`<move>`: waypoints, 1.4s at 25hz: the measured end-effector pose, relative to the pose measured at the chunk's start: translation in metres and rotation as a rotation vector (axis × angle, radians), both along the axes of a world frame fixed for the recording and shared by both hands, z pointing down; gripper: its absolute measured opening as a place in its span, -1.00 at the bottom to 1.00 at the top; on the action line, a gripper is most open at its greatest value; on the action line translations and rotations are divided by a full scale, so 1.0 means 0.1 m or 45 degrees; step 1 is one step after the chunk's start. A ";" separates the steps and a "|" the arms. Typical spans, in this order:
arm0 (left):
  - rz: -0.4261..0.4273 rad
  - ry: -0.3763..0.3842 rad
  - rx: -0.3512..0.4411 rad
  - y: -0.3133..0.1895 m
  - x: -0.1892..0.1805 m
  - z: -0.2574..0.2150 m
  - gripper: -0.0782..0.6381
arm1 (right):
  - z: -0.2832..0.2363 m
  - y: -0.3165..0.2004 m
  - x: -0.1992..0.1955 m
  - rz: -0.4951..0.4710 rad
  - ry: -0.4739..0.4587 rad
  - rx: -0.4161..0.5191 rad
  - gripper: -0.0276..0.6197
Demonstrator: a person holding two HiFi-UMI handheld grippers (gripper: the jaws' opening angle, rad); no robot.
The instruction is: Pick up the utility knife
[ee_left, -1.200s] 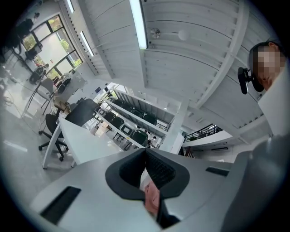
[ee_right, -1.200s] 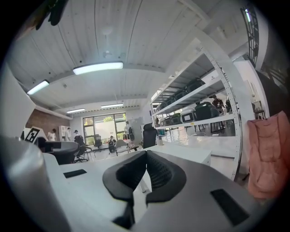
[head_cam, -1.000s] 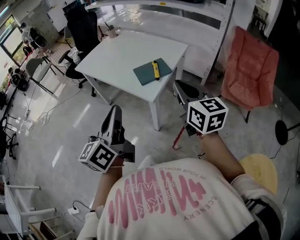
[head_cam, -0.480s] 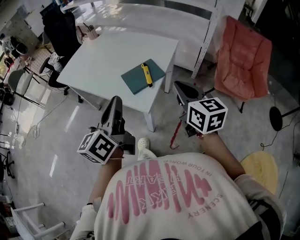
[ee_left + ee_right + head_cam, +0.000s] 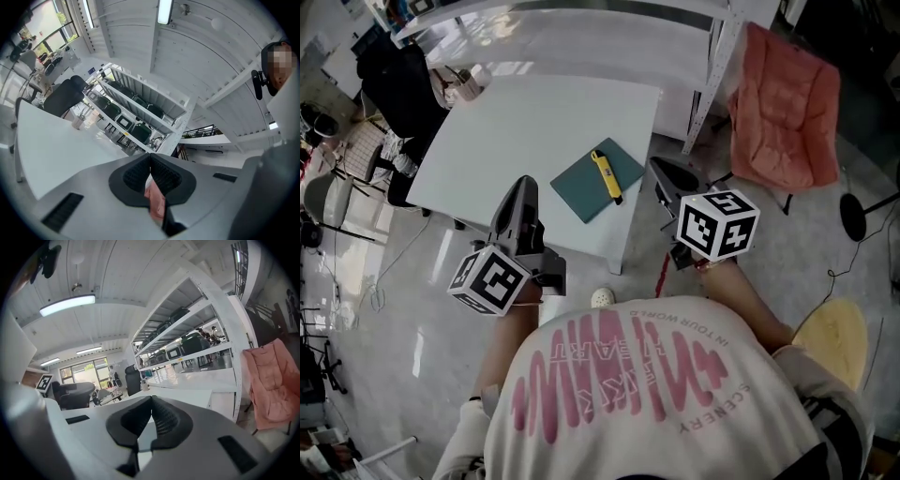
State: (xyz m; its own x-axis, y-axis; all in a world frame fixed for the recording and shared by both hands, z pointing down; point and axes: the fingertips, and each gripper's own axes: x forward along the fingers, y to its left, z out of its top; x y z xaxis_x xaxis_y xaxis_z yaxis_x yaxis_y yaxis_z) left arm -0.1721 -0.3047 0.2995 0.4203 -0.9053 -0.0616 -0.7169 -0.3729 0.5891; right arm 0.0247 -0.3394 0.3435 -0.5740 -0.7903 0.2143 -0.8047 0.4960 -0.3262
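A yellow utility knife (image 5: 606, 174) lies on a dark teal mat (image 5: 589, 184) near the front right corner of the white table (image 5: 516, 131). My left gripper (image 5: 524, 186) hangs over the table's near edge, left of the mat, with its jaws shut and nothing between them. My right gripper (image 5: 659, 170) is just off the table's right corner, right of the knife, also shut and empty. In the left gripper view the pads (image 5: 161, 174) meet at the tip. Neither gripper view shows the knife.
A pink folding chair (image 5: 787, 103) stands to the right, beside a white shelving rack (image 5: 712, 56). A black office chair (image 5: 394, 80) is at the table's far left. A cup (image 5: 469, 84) stands on the far left corner. A round yellow stool (image 5: 830, 333) is behind me at right.
The person has walked up to the table. Both grippers moved forward with them, so the left one now reaches over the near edge and the right one is beside the corner.
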 end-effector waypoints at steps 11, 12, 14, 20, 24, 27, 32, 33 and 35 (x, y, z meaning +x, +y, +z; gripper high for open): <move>-0.054 0.020 0.037 -0.75 -0.79 0.00 -0.71 | 0.14 -0.67 -0.46 0.059 -0.017 -0.025 -0.87; -0.046 0.016 0.038 -0.81 -0.84 0.00 -0.71 | 0.15 -0.72 -0.52 0.060 -0.015 -0.032 -0.86; -0.024 0.016 0.029 -0.91 -0.89 0.06 -0.71 | 0.22 -0.80 -0.61 0.063 -0.013 -0.052 -0.87; -0.030 0.055 -0.039 -1.15 -1.10 0.34 -0.71 | 0.48 -1.02 -0.81 0.059 0.016 -0.133 -0.87; -0.007 0.071 -0.079 -1.22 -1.13 0.47 -0.71 | 0.60 -1.09 -0.83 0.081 0.032 -0.189 -0.86; -0.010 0.066 -0.105 -1.24 -1.15 0.59 -0.71 | 0.75 -1.15 -0.84 0.091 0.023 -0.235 -0.86; 0.002 0.046 -0.189 -1.24 -1.11 0.88 -0.71 | 1.06 -1.24 -0.81 0.112 0.022 -0.326 -0.86; 0.002 0.041 -0.206 -1.23 -1.11 0.94 -0.71 | 1.12 -1.24 -0.80 0.114 0.025 -0.349 -0.86; -0.006 0.032 -0.233 -1.23 -1.13 1.01 -0.71 | 1.22 -1.26 -0.79 0.119 0.033 -0.382 -0.86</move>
